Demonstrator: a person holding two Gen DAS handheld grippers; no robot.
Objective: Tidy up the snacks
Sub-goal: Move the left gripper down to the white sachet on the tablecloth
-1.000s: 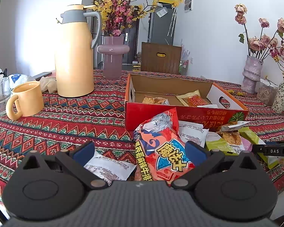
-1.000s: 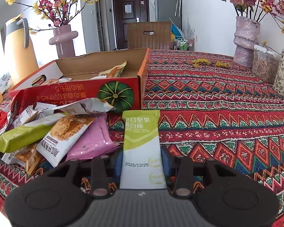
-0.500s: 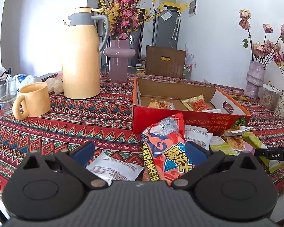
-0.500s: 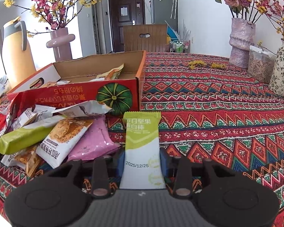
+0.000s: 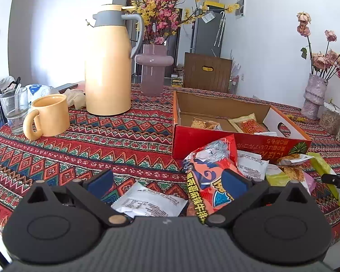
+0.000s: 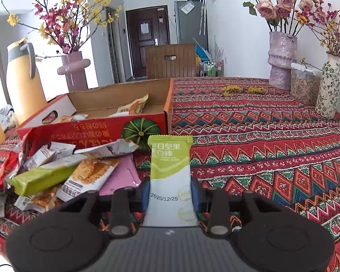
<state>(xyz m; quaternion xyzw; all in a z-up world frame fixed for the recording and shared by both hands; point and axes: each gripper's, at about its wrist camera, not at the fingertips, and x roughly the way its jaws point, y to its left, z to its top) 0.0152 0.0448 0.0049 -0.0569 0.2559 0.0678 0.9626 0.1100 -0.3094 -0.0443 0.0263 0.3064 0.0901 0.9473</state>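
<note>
The right tool [image 6: 170, 195] pinches a green and white nut bar packet [image 6: 171, 176] between its blue pads, and the packet stands upright above the worktop [image 6: 260, 147]. The left tool [image 5: 167, 181] is spread wide; a white packet [image 5: 147, 200] lies between its fingers, and a red snack bag [image 5: 212, 172] lies against the right finger, with no pad pressing on either. Just beside the nut bar, to its left, there is a pile of snack packets [image 6: 63, 172]. Behind the pile stands an open red cardboard box [image 6: 97, 129] with a few snacks inside. Further back are a yellow mug [image 5: 48, 117], a yellow thermos jug [image 5: 107, 68] and a pink vase [image 5: 153, 68].
</note>
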